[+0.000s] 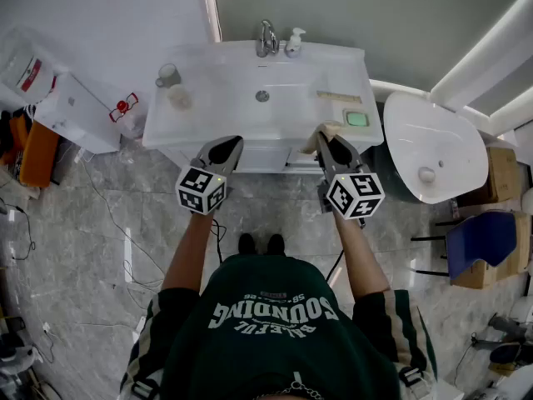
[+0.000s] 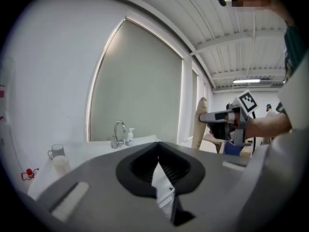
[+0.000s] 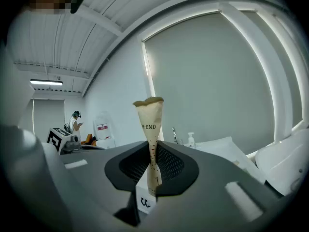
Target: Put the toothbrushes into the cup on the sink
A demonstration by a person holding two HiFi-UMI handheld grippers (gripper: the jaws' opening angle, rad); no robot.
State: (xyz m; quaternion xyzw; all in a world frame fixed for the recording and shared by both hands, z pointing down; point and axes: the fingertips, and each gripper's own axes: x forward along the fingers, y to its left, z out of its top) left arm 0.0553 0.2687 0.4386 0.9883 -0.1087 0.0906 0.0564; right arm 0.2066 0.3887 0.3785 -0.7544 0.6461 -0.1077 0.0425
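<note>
Facing a white sink unit (image 1: 333,61), a person in a dark green shirt (image 1: 275,332) is seen from above, with one gripper held in each hand. Across the shirt, the word "SOUNDING" can be read upside down in large pale letters; the smaller print under it is not made out with certainty. The right gripper (image 1: 331,144) is held clamped on one paper-wrapped toothbrush (image 3: 149,124), whose beige wrapper is seen standing up from between the jaws and widening towards its top. On the wrapper the letters "H-END" can be read, with the start of the word cut off by the fold. A small dark logo is printed on a white tag just below those jaws, but it is not legible. The left gripper (image 1: 225,147) is held with its jaws together and nothing between them. Each gripper is topped by one cube of black-and-white square markers. On the left of the sink top, two cups are counted: one clear cup (image 1: 167,75) with a handle and one pale cup (image 1: 178,97) just in front of it. At the back edge, one tap (image 1: 266,37) and one pump bottle (image 1: 293,42) are found side by side. To the right of the basin, one long beige packet (image 1: 340,97) and one green block (image 1: 356,118) are laid. One white toilet (image 1: 433,144) is placed to the right of the unit.
</note>
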